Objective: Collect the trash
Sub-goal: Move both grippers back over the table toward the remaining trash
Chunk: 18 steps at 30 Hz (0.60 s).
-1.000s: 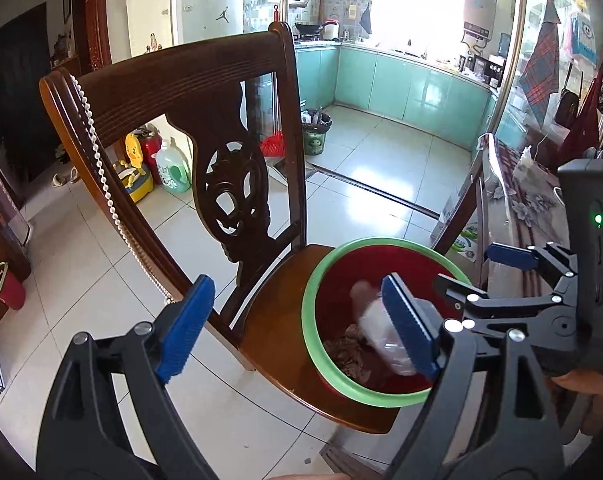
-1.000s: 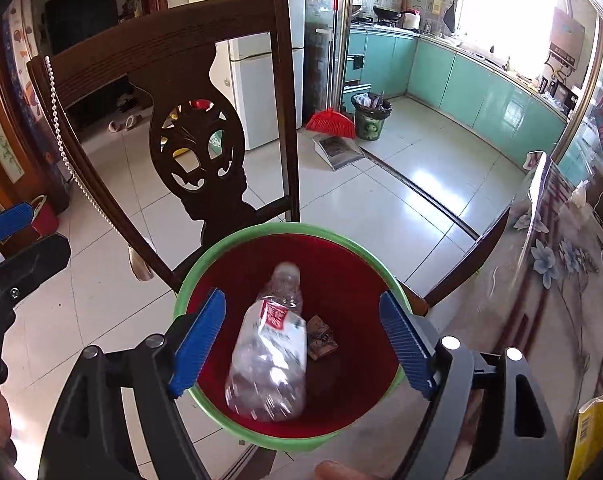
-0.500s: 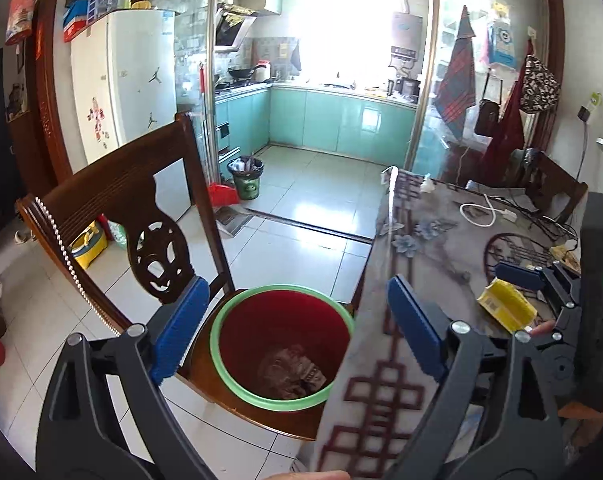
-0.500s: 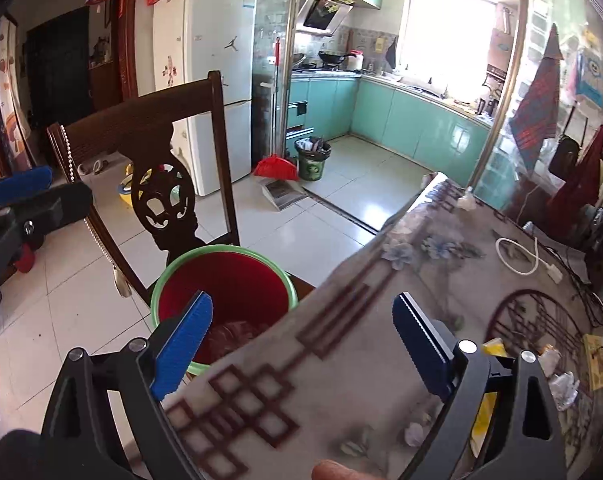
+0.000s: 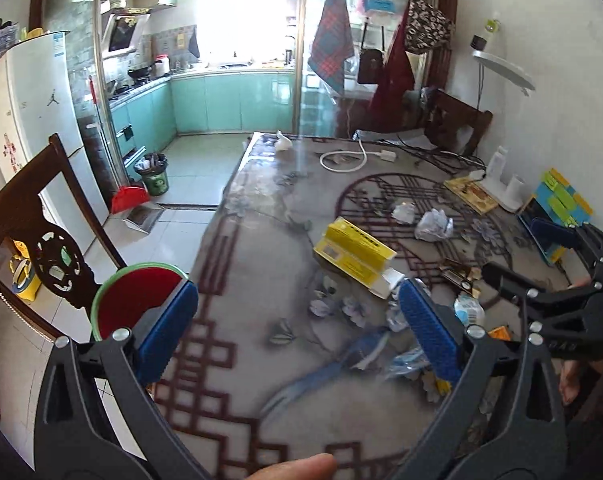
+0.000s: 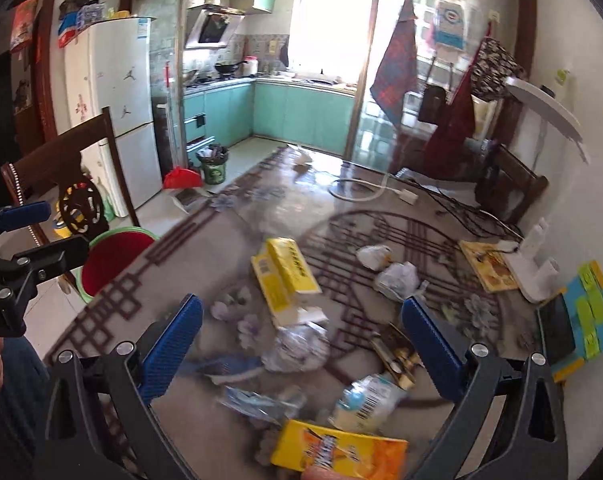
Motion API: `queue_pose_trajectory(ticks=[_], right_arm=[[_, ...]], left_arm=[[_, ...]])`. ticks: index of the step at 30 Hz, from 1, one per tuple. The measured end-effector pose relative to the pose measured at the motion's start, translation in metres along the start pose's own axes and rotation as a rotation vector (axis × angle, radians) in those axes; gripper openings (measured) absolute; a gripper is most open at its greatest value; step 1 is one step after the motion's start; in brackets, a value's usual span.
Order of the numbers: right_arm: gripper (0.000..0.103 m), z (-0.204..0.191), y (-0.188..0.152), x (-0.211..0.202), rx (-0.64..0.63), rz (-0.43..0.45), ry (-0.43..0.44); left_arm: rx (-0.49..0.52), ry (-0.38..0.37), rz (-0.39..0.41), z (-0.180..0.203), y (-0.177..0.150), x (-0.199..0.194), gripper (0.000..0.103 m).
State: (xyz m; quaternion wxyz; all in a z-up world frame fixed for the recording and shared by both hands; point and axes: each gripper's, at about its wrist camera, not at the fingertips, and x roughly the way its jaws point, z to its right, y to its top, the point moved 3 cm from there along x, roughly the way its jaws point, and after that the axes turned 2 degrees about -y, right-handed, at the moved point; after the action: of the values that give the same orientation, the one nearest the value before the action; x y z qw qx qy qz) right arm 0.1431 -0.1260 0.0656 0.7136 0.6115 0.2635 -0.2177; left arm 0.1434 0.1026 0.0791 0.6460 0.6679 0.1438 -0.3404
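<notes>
Left wrist view: your left gripper (image 5: 299, 320) hangs over the near edge of the patterned table (image 5: 261, 208), jaws opening, nearly full width, nothing between the pads. Trash is spread on the tabletop ahead: yellow carton (image 5: 353, 254) lying flat about mid-table, two crumpled white paper wads (image 5: 433, 224) beyond it to the right, a blue wrapper (image 5: 365, 350) blurred just in front of the right finger, a small white-and-blue packet (image 5: 469, 310) next to it. Red bin with green rim (image 5: 135, 300) sits on the carved wooden chair (image 5: 41, 220) left of the table, partly hidden behind your left finger. Your right gripper (image 5: 541, 264) shows at the right edge of this view, above the table, jaws apart, empty. Right wrist view: your right gripper (image 6: 301, 336) is over the trash cluster, jaws opening, also close to full spread, gripping nothing. Between the fingers you have a crumpled clear plastic wad (image 6: 297, 346), the yellow carton (image 6: 285, 276) just behind it, and a gold-brown wrapper (image 6: 395, 354) near the right finger. Closer to the camera: the white-and-blue packet (image 6: 365, 400) with a barcode, and an orange-yellow snack bag (image 6: 341, 454) at the bottom edge. The bin (image 6: 113, 256) is off left beside the table edge, well apart from this gripper. Frames are motion-blurred, so small scraps are hard to tell apart.
</notes>
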Motion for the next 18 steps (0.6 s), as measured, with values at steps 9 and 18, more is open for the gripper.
queue_pose_trajectory(ticks=[9, 18], right_arm=[[0.097, 0.1, -0.068, -0.002, 0.141, -0.077, -0.108], [0.097, 0.108, -0.105, 0.021, 0.195, -0.119, -0.076]], left_arm=[[0.074, -0.097, -0.147, 0.076, -0.042, 0.057, 0.098], [0.149, -0.133, -0.307, 0.124, -0.074, 0.122, 0.098]])
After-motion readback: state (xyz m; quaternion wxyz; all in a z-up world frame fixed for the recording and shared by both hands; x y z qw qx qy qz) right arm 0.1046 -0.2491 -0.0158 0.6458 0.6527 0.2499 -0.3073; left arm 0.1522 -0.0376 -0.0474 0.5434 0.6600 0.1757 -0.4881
